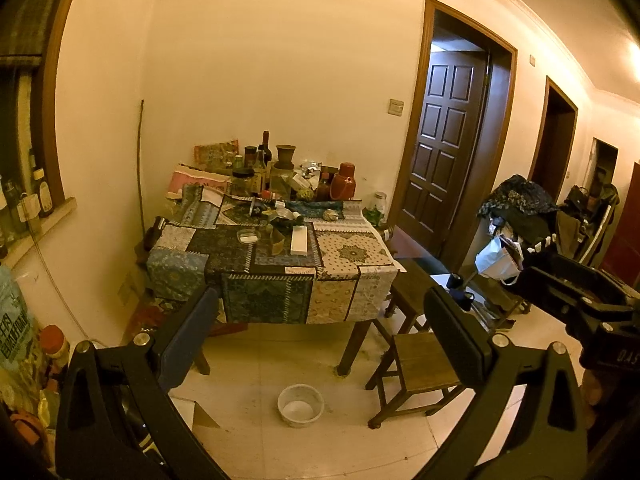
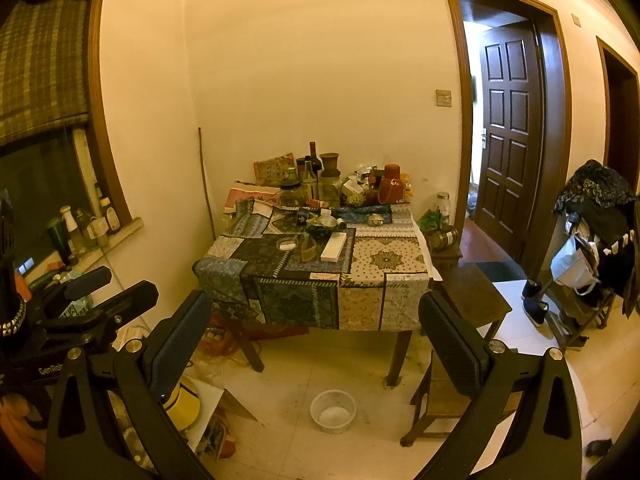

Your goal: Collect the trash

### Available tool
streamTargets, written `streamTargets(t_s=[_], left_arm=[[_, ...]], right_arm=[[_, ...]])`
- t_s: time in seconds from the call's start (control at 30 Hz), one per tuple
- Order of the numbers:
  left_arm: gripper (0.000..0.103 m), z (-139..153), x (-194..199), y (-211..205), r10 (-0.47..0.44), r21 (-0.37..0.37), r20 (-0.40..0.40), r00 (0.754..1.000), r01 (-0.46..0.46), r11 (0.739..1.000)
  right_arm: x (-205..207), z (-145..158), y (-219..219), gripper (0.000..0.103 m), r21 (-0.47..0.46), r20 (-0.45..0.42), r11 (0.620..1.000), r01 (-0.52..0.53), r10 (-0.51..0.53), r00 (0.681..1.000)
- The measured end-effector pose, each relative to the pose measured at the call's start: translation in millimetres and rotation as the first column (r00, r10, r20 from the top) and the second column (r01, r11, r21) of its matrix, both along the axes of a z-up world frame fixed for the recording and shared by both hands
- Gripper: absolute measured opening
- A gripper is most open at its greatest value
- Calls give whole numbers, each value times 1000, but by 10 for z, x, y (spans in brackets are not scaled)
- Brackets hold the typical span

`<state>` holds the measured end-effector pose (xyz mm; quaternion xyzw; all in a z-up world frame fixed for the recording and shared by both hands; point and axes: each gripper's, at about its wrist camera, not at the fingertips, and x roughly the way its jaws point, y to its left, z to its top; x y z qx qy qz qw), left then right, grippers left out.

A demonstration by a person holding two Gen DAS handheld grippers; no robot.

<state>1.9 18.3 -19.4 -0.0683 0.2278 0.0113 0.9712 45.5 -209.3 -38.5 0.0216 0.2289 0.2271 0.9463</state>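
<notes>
Both tools hang back from the table point(image 1: 352, 256) at frame centre, probably to survey it first. The left gripper point(image 1: 320, 328) and right gripper point(image 2: 316, 332) are spread wide with nothing between their fingers. Likely trash sits mid-table: a shallow clear dish point(image 1: 248, 236) and a white box point(image 1: 299, 240). On the floor, lower centre, a white basket point(image 2: 333, 411) looks nearly empty.

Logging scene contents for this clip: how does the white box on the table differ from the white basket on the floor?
The white box is a flat, closed, oblong block lying on the patchwork tablecloth; the white basket is round, open-topped and stands on the floor tiles in front of the table. The box sits amid clutter; the basket stands alone. Both are white, and neither tool touches them.
</notes>
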Motion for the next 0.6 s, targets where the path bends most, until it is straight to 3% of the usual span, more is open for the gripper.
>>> streamTargets(t_s=[0.6], left_arm=[[103, 56, 15, 86, -11, -12, 9, 1000, 11, 1000]], right_arm=[[-30, -20, 11, 103, -5, 4, 1000, 29, -29, 1000]])
